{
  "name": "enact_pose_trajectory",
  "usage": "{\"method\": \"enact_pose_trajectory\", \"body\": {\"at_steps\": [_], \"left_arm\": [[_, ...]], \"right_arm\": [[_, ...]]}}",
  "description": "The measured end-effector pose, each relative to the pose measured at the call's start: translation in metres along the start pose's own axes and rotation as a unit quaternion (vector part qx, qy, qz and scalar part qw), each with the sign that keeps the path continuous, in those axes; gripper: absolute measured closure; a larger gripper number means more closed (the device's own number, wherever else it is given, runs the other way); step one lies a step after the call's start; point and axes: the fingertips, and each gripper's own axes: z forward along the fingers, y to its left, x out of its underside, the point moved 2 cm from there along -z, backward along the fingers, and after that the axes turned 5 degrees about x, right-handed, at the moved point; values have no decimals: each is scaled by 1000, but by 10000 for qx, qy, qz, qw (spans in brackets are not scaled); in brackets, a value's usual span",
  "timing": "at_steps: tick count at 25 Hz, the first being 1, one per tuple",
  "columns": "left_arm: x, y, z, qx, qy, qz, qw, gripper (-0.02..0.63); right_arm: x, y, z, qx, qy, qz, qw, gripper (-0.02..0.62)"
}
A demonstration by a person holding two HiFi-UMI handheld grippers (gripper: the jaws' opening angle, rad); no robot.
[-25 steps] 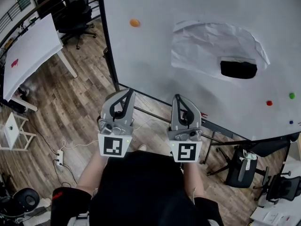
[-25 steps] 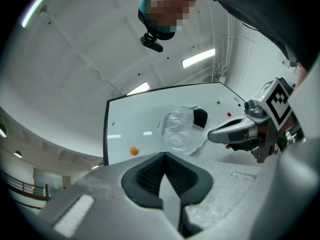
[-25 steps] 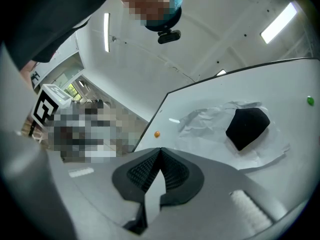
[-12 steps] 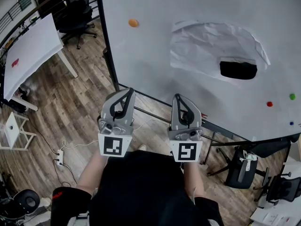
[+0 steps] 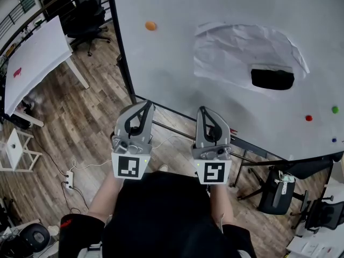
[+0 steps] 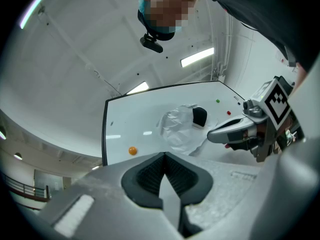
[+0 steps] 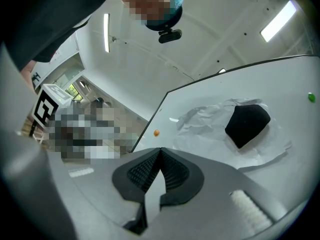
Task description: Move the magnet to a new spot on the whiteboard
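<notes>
Held the left gripper and the right gripper side by side, low in the middle of the frame, jaws of both pressed together with nothing between them. Saw the orange magnet stuck at the upper left of the whiteboard, well apart from both grippers. Saw crumpled paper and a black eraser at the upper right, with a red magnet and a green magnet near the right edge.

left gripper jaws together, empty, right gripper likewise, side by side
</notes>
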Motion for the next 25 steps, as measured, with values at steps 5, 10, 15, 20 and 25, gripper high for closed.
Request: {"method": "enact_pose_trajectory", "body": {"at_steps": [5,10,15,20,25], "left_arm": [[1,1,-2,-24,19,-3,10000,605],[0,4,-2,-68,-13,2,10000,606],[2,5,-4,-85,22,18,10000,605],[2,7,-5,-109,36,29,9999,605],[4,6,-4,-109,56,27,9999,605]], "right_arm": [[-1,2,1,-46,-14,-66,10000,595],[1,5,2,-92,36,-104,9999,595],[2,6,4,-121,46,-95,9999,595],[3,8,5,-172,60,-106,9998,595],[3,9,6,-190,12,-90,9998,595]]}}
